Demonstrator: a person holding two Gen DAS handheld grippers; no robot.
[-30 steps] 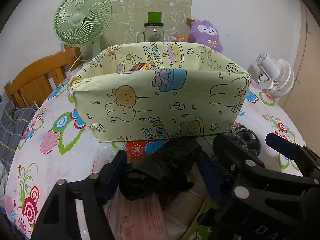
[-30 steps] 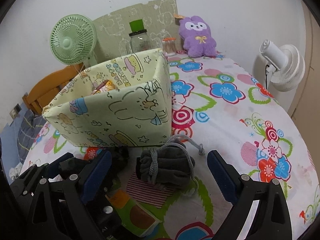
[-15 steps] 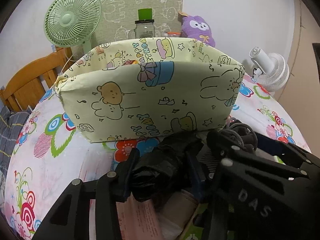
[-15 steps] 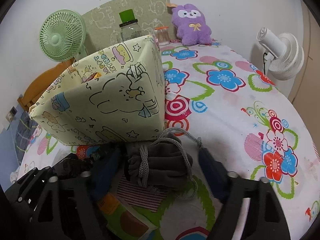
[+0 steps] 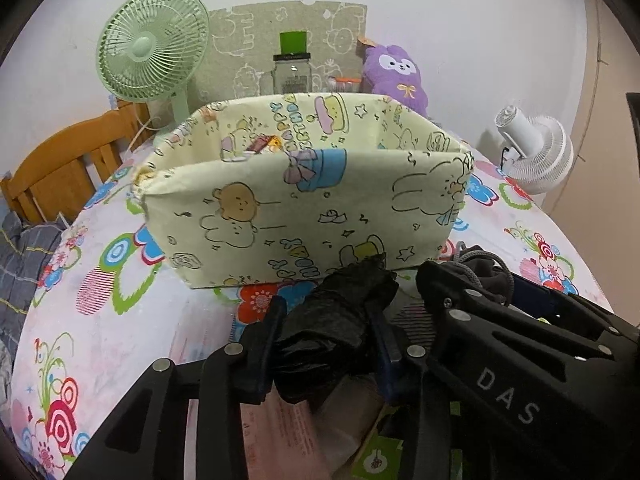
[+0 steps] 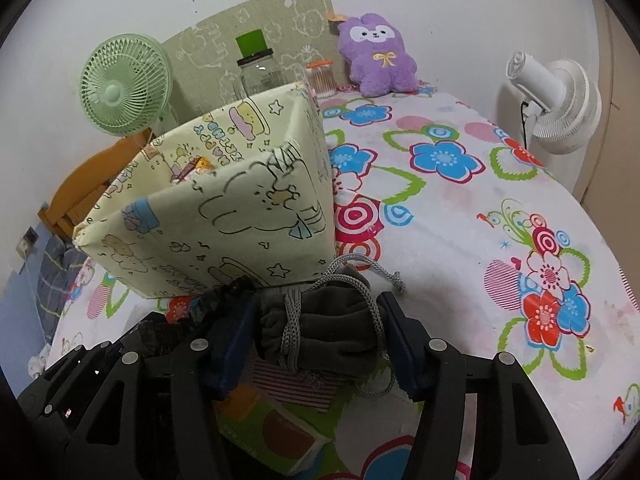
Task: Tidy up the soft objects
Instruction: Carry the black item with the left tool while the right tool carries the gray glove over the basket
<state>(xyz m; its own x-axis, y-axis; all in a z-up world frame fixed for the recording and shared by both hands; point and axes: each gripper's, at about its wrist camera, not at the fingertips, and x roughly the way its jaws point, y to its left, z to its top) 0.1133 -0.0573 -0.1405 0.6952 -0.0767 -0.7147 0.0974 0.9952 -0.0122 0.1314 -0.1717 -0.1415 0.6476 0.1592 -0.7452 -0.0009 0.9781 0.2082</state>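
While clamped, black bag (image 5: 340, 320) crumpled (glossy), grey pouch (image 6: 328, 336) corded.

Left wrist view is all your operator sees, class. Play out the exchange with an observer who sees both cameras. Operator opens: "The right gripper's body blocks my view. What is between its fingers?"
Observer: The right gripper is shut on a grey drawstring pouch, with a blue finger pressed against each side.
Operator: What is under the pouch?
Observer: A flat red-striped item, lying on a green carton.
Operator: The box hides most of the small jar near the purple plush. What is in it?
Observer: The orange-lidded jar holds thin pale sticks. It stands behind the box, just left of the purple plush.
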